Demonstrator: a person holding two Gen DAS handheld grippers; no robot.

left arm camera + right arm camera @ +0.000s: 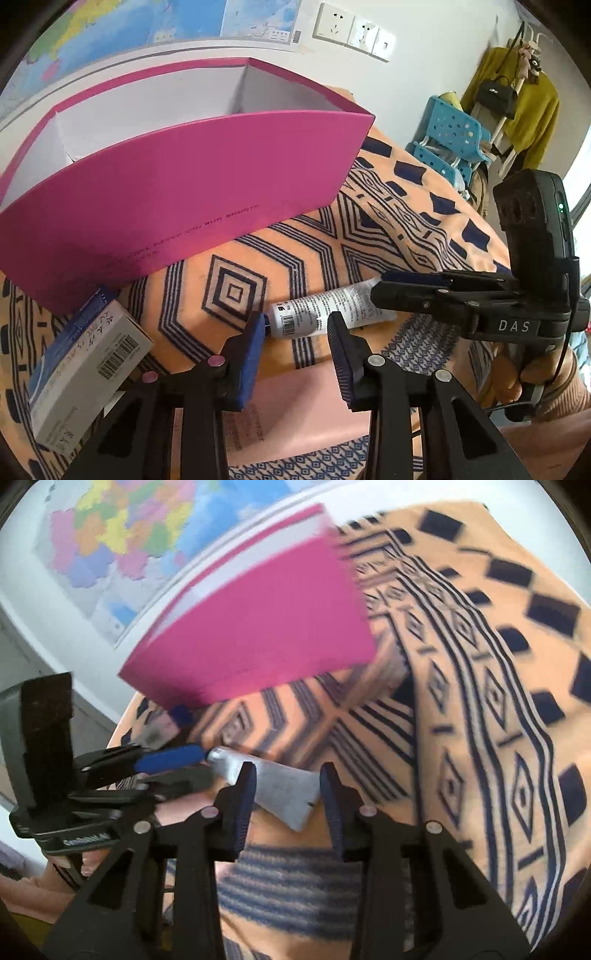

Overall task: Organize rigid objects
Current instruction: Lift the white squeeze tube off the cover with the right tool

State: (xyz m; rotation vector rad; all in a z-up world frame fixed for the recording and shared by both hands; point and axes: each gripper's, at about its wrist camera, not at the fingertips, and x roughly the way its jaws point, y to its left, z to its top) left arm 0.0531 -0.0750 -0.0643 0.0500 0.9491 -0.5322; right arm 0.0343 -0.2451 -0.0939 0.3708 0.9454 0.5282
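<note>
A white tube (306, 314) with black print lies on the orange patterned cloth (369, 240). My right gripper (376, 290) reaches in from the right and is shut on the tube's flat tail. In the right wrist view that tail (280, 786) sits between its pads, at the right gripper (288, 784). My left gripper (297, 326) has its pads slightly apart. The tube's cap end lies across that gap just past the tips, and neither pad presses on it. From the right wrist view the left gripper (207, 766) points at the cap. An open pink box (184, 184) with white dividers stands behind.
A small white and blue carton (85, 369) lies at the left, close to the pink box (258, 635). A flat pale pink pack (295, 406) lies under my left gripper. A person's hand (535, 376) holds the right gripper. Blue stools (450, 140) and a coat rack (517, 103) stand beyond the table's edge.
</note>
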